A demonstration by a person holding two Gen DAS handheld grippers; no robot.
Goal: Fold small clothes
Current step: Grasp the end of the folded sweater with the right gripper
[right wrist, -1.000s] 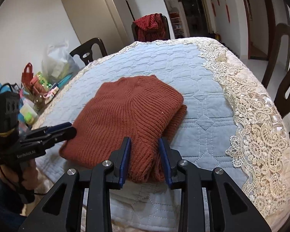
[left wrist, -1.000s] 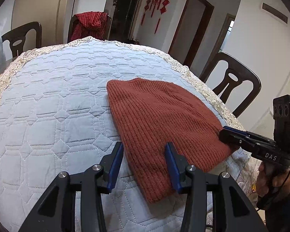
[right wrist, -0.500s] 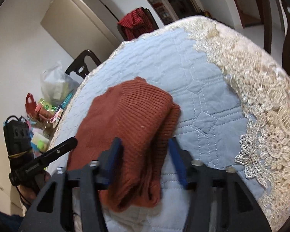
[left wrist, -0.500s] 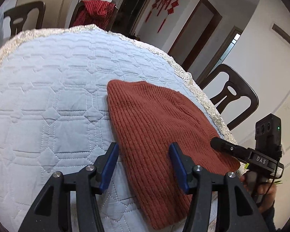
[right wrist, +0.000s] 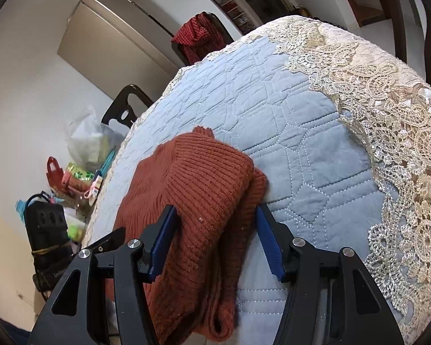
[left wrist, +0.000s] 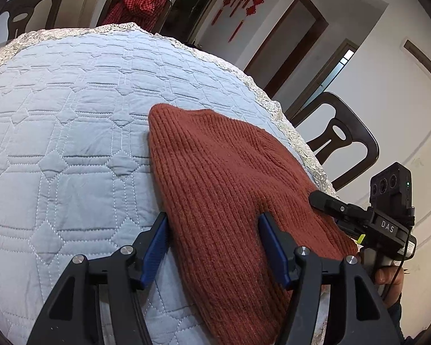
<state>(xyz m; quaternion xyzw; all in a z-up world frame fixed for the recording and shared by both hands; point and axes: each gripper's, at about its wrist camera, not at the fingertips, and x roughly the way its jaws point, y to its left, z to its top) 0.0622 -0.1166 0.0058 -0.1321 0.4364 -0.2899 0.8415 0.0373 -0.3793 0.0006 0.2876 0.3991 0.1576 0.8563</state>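
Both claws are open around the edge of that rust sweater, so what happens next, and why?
Probably both close: the left gripper and right gripper, jaws just opened, each straddle the near edge of the folded sweater, unpinched.

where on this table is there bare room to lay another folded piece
Bare blue quilt lies left of the rust sweater and beyond it toward the far lace edge; another patch sits between sweater and lace border. The near edge is crowded: both tools straddle the sweater.
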